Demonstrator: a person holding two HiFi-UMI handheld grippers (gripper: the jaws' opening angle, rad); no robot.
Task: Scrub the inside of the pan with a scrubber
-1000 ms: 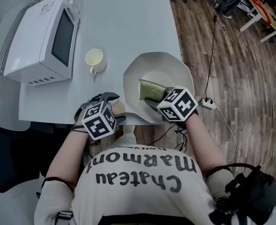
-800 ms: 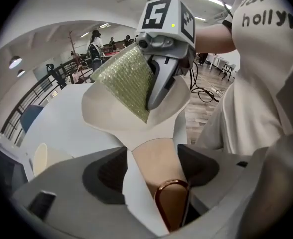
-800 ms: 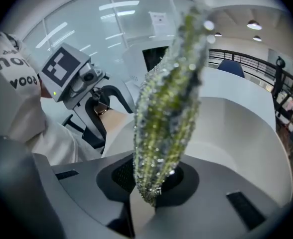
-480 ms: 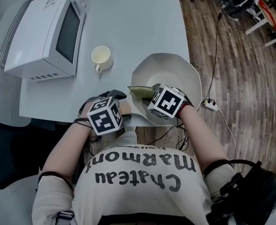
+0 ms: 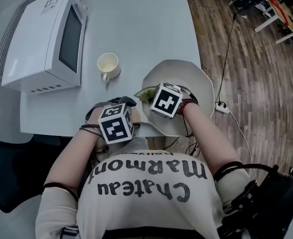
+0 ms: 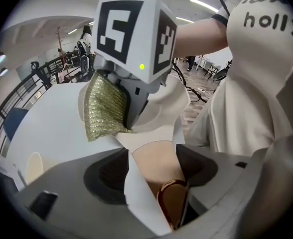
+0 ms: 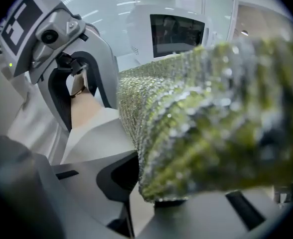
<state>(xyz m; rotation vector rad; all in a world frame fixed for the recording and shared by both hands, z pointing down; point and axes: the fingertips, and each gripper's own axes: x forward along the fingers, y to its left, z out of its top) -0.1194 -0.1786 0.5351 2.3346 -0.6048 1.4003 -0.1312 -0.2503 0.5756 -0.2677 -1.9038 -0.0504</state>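
Observation:
A white pan [image 5: 199, 81] sits at the table's front right edge, with its tan handle [image 5: 135, 115] pointing left. My left gripper [image 5: 128, 106] is shut on that handle [image 6: 156, 161], whose copper loop shows between the jaws. The right gripper [image 5: 149, 96] is shut on a green-gold scrubber [image 5: 144, 94]. It holds the scrubber over the pan's left rim, close to the handle. In the left gripper view the scrubber [image 6: 104, 108] hangs under the right gripper's marker cube above the pan [image 6: 164, 106]. The scrubber [image 7: 201, 118] fills most of the right gripper view.
A white microwave [image 5: 47, 39] stands at the table's back left. A cream cup [image 5: 108, 63] is between it and the pan. The pan overhangs the table's front edge. A cable and power strip [image 5: 221, 108] lie on the wooden floor to the right.
The right gripper has carried the scrubber left from the pan's middle to its rim beside the handle. The left gripper stays at the handle.

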